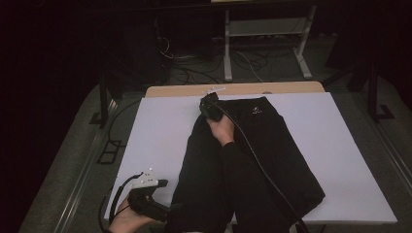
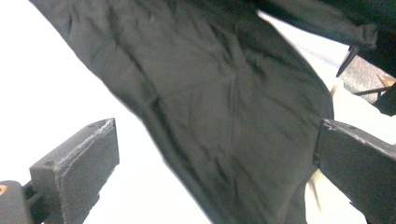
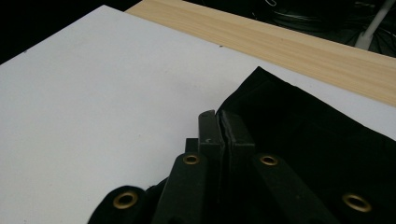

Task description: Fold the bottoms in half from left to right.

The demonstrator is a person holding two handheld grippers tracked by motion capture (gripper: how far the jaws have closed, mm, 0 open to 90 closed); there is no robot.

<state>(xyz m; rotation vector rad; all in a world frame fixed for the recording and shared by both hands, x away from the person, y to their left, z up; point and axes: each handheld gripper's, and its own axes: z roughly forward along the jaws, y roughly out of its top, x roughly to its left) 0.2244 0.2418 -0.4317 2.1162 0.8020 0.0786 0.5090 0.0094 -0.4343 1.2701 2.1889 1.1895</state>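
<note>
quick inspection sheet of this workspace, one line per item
surface: white board on a wooden table, bare around the garment
job's things: black garment lying spread on the board
clutter: nothing seen
grippers: right gripper shut, its tips at the garment's far edge, a pinch of cloth not clear; left gripper open, jaws wide before the garment's near-left part
cables: black cable trails across the garment; another loops at the near-left corner
surroundings: dark floor, white metal frame, tangled floor cables

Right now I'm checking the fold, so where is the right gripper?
In the high view the right gripper sits at the far edge of the black garment, near the table's wooden strip, jaws shut at the cloth's edge.
</note>
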